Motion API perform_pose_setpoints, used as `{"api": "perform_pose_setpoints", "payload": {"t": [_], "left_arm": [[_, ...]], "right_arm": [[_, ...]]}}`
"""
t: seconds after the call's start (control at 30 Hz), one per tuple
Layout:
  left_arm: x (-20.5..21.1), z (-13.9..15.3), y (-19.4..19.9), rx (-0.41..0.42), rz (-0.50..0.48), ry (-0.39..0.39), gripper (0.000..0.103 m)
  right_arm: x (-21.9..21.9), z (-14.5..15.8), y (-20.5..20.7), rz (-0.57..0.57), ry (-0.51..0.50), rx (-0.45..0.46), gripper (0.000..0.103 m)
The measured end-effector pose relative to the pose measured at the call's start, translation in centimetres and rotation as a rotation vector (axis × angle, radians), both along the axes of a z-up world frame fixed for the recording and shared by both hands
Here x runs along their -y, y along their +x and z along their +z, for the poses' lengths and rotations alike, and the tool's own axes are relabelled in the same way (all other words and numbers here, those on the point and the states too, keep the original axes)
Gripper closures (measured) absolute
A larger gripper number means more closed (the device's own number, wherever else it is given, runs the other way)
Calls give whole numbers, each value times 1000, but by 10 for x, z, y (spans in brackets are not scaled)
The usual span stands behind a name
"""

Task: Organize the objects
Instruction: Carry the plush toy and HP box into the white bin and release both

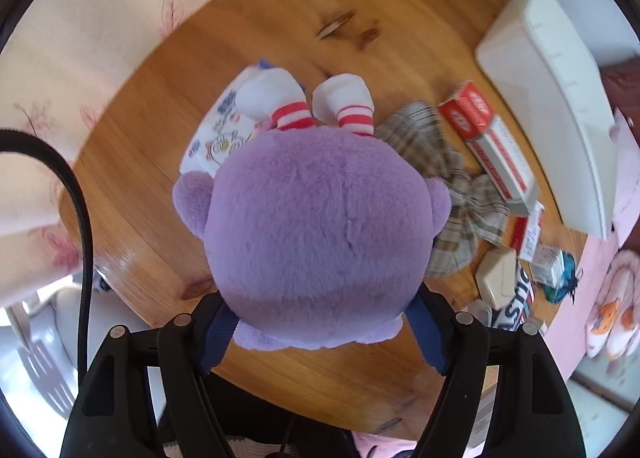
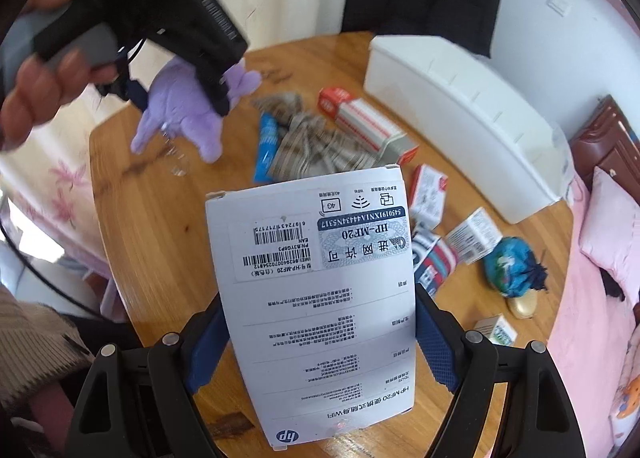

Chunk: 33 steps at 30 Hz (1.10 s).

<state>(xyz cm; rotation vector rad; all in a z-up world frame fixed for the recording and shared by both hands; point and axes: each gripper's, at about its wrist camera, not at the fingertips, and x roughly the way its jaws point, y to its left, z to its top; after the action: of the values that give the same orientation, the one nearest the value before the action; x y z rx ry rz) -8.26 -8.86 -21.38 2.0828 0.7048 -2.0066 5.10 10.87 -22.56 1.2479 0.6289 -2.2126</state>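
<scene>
A purple plush toy point(image 1: 320, 226) with white feet in red-striped socks hangs head-up between the blue pads of my left gripper point(image 1: 324, 322), which is shut on it above the round wooden table point(image 1: 140, 162). In the right wrist view the same plush point(image 2: 180, 118) dangles from the left gripper point(image 2: 180, 98), held by a person's hand point(image 2: 36, 90). My right gripper point(image 2: 322, 346) is shut on a flat white HP box point(image 2: 324, 298), label side facing the camera, tilted up over the table point(image 2: 160, 218).
A long white bin point(image 2: 460, 118) stands at the table's far right. Near it lie a plaid cloth point(image 2: 312, 146), a red-and-white carton point(image 2: 364, 122), a blue packet point(image 2: 266, 146), several small boxes and a blue bundle point(image 2: 512, 266). A printed tissue pack point(image 1: 216, 138) lies under the plush. A pink bed point(image 2: 592, 318) borders the right.
</scene>
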Motion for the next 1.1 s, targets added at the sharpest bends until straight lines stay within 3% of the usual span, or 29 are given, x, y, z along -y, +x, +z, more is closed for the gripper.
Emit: {"api": "perform_pose_setpoints", "payload": {"t": [0.23, 0.3, 0.33, 0.47, 0.5, 0.6, 0.87, 1.1], "left_arm": [[-4, 78, -22, -163, -160, -33, 25], [12, 86, -1, -226, -210, -41, 25], [10, 105, 12, -261, -238, -48, 25], [-11, 169, -2, -416, -359, -103, 25], [-38, 176, 14, -454, -387, -114, 25], [-52, 211, 2, -556, -466, -112, 25], [-86, 254, -49, -718, -656, -59, 25], [-89, 260, -104, -755, -779, -25, 25]], "right_arm": [[-6, 62, -22, -95, -122, -71, 19], [-8, 80, -25, -116, -150, -101, 19], [-9, 89, -27, -126, -164, -113, 19], [-17, 125, -37, -188, -216, -155, 19], [-19, 134, -41, -210, -226, -162, 19], [-28, 159, -53, -286, -269, -182, 19], [-39, 224, -96, -514, -349, -223, 19], [-54, 247, -147, -750, -387, -220, 19]]}}
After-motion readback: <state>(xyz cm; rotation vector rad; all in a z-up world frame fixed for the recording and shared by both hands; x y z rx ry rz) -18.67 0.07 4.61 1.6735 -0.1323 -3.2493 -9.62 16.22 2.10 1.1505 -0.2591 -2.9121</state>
